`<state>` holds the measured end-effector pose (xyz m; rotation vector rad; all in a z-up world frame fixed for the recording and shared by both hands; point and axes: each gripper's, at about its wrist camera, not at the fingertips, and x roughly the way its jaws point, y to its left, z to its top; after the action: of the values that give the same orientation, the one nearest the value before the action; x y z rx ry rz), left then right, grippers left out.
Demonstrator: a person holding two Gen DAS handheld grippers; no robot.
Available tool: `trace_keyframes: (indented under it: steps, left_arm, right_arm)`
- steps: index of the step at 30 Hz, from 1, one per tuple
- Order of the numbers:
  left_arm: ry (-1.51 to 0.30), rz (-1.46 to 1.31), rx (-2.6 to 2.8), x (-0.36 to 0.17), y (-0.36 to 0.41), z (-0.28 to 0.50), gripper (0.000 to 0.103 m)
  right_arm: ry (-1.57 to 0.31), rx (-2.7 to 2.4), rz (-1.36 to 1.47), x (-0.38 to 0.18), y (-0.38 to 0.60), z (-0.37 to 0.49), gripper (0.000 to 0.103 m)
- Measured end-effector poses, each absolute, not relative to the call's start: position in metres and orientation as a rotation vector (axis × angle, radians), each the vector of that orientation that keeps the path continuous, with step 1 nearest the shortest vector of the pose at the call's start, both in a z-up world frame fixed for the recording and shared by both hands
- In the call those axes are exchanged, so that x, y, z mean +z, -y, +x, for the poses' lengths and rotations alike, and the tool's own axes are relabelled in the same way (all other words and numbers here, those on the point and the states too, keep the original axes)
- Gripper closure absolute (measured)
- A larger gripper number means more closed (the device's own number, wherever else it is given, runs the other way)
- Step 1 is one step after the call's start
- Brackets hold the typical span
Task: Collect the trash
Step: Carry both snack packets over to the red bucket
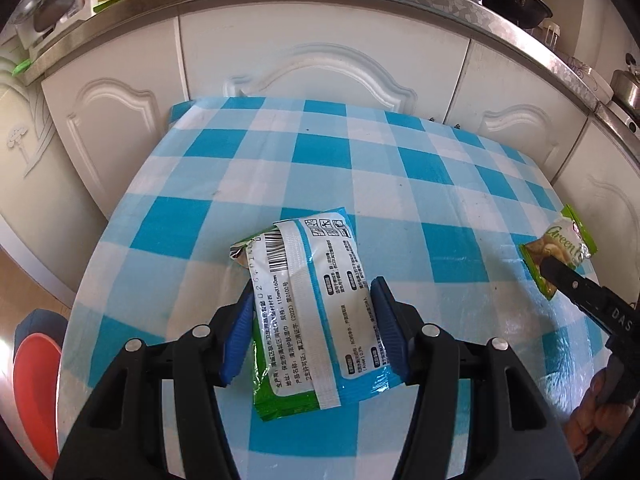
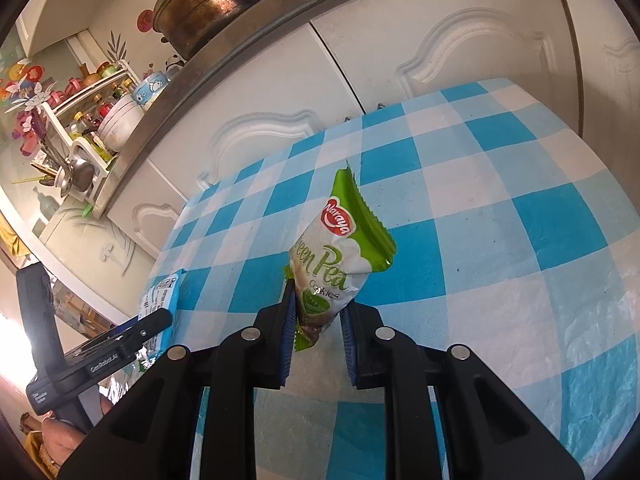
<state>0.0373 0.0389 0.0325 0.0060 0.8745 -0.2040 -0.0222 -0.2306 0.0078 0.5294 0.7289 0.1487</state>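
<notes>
Here the left gripper is clamped across the wet-wipe packet, its blue pads pressing both long edges; the packet's long axis runs straight out along the fingers, lifted off the checked table; the right gripper is closed tight on the lower end of the green cookie wrapper, which stands up above that table, tilted away; seen from the left wrist, the wrapper hangs well to the packet's right; no bin shows, though a red tub sits below the table's left edge, nearer the left hand.
</notes>
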Motion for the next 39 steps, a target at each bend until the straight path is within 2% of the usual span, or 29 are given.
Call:
trace_keyframes:
  steps: [19,39]
  left_arm:
    - [-0.834,-0.025,-0.135,0.043,-0.131,-0.039,0.046]
    - [-0.793,-0.098,0.060,0.040,-0.256,-0.077,0.046]
  right_arm:
    - [-0.732,0.200,0.452,0.015,0.183,-0.043,0.081]
    - [-0.774,0.336,0.305,0.036,0.078,-0.066,0.081]
